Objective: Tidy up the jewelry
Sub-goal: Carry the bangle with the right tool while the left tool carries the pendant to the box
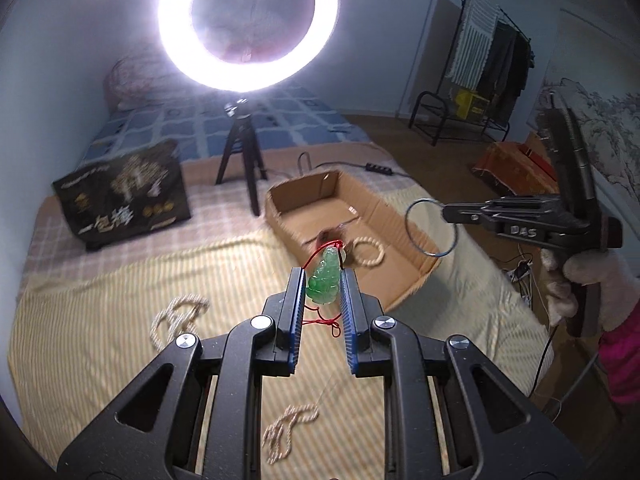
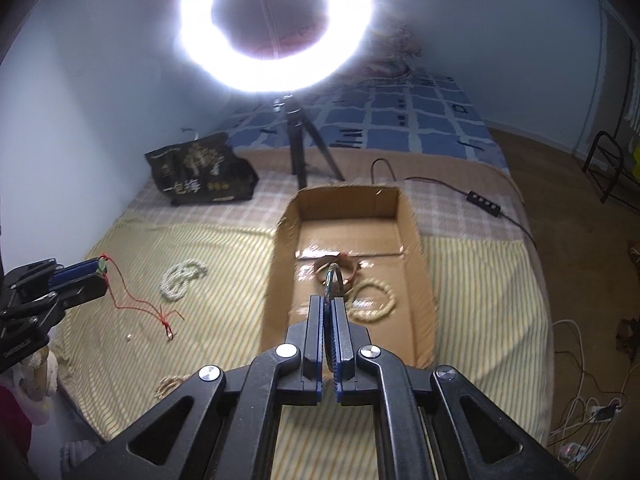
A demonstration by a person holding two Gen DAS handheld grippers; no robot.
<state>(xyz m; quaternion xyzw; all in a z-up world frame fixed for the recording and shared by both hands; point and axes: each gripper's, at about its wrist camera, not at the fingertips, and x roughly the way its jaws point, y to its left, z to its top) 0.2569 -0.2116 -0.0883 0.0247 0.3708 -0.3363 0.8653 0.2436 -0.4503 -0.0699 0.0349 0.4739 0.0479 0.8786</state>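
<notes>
Left wrist view only: left gripper [image 1: 322, 280] clamped on green jade pendant [image 1: 323, 283], held just short of the cardboard box [image 1: 332, 190]. Right view: right gripper [image 2: 329, 304] pinching metal bangle [image 2: 331, 280] edge-on above the box, both angled down.

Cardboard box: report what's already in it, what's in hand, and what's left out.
Done: the cardboard box already holds a beige bead bracelet and a brownish bangle. In hand: the left gripper clamps a green jade pendant on red cord; the right gripper is shut on a thin metal bangle. Left: two beige bead strands on the striped cover.
</notes>
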